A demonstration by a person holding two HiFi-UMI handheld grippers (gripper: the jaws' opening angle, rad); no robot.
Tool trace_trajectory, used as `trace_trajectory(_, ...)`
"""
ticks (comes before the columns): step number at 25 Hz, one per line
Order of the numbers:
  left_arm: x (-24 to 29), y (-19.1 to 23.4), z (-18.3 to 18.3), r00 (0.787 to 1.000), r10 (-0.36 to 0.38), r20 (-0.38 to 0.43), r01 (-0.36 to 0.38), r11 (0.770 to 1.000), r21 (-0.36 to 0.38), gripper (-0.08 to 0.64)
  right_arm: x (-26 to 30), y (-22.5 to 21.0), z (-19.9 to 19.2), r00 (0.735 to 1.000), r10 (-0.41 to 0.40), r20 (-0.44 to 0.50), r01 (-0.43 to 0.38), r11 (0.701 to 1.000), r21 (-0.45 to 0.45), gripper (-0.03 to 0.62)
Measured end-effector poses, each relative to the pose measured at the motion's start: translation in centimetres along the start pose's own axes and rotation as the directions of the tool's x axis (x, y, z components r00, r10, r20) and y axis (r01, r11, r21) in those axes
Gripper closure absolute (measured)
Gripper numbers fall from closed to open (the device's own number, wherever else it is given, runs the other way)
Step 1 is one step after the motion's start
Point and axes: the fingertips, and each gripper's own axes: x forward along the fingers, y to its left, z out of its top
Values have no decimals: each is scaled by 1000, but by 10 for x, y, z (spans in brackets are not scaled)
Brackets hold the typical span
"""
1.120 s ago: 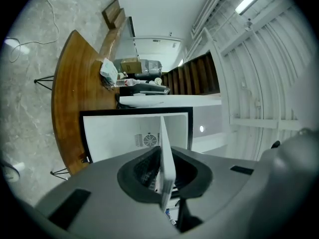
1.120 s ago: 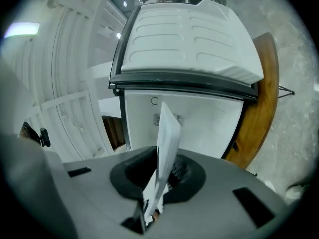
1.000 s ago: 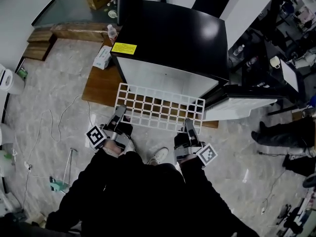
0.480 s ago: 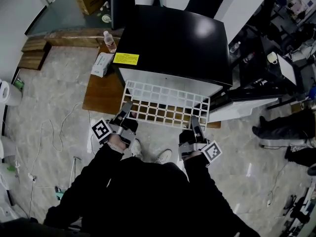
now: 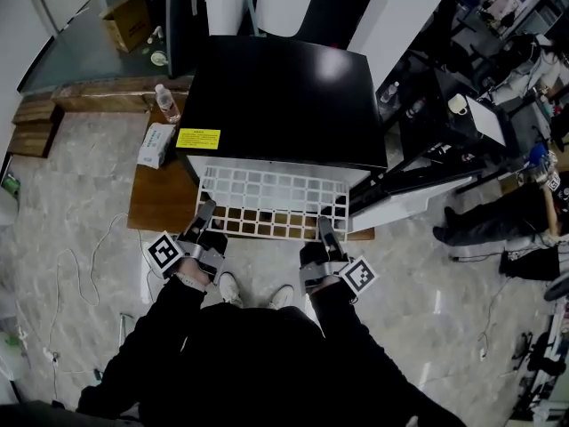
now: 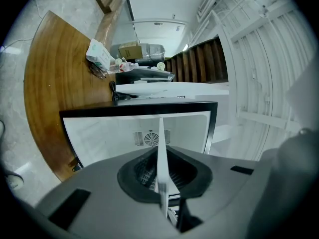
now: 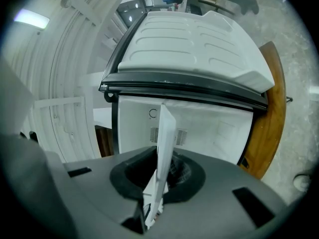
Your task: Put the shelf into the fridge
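Marble floor (image 5: 80,203) — grid shelf (image 5: 271,201) at the fridge (image 5: 284,96) mouth.
Left tongs (image 5: 205,212) and right tongs (image 5: 324,229) each pinch its near edge, keeping it level.

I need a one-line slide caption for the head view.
Left gripper and right gripper hold the white shelf by its near edge at the open fridge.
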Motion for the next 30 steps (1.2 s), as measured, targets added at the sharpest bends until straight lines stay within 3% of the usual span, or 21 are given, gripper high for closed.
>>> trace_trajectory(15,24,0,8,1000,-1,21,1,1000,0,529,32,-1,18,999,-36,23,35,999,33,560)
trace_trajectory(30,60,0,27,996,-15,85,5,994,111,526,70,-4,31,996,-19,81,16,999,43,560)
